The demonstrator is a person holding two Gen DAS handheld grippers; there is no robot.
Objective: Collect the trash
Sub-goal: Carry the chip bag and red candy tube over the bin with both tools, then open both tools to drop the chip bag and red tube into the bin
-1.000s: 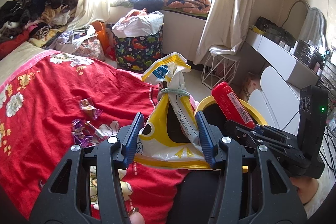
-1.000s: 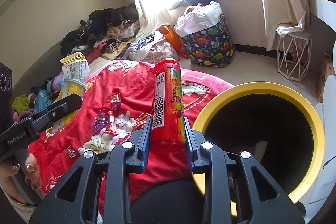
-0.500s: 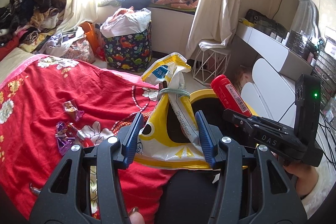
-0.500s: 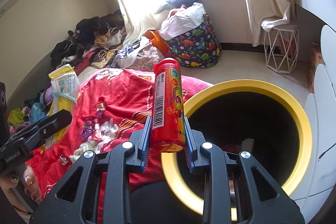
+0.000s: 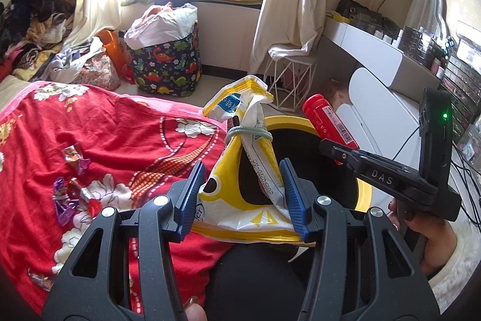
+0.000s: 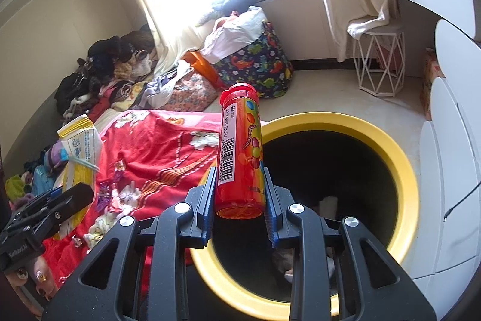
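My left gripper [image 5: 244,194] is shut on a yellow and white snack bag [image 5: 240,170] tied with a green band; the bag hangs over the near rim of the yellow-rimmed bin [image 5: 365,191]. My right gripper [image 6: 239,205] is shut on a red candy tube [image 6: 240,146] held upright over the bin's [image 6: 402,170] left rim. The tube also shows in the left wrist view [image 5: 329,121], and the bag in the right wrist view [image 6: 79,152]. Several shiny candy wrappers [image 5: 70,191] lie on the red bedspread [image 5: 120,140].
A dinosaur-print basket [image 5: 168,68] with clothes stands by the window. A white wire stool [image 5: 290,80] and a white dresser [image 5: 378,56] stand right of the bin. Piled clothes [image 5: 33,17] lie at the far left. Some trash lies inside the bin.
Both grippers have moved right, off the bed and toward the bin. The candy tube is now over the bin's rim, and the bag is at the bin's near edge. Both grips are unchanged.
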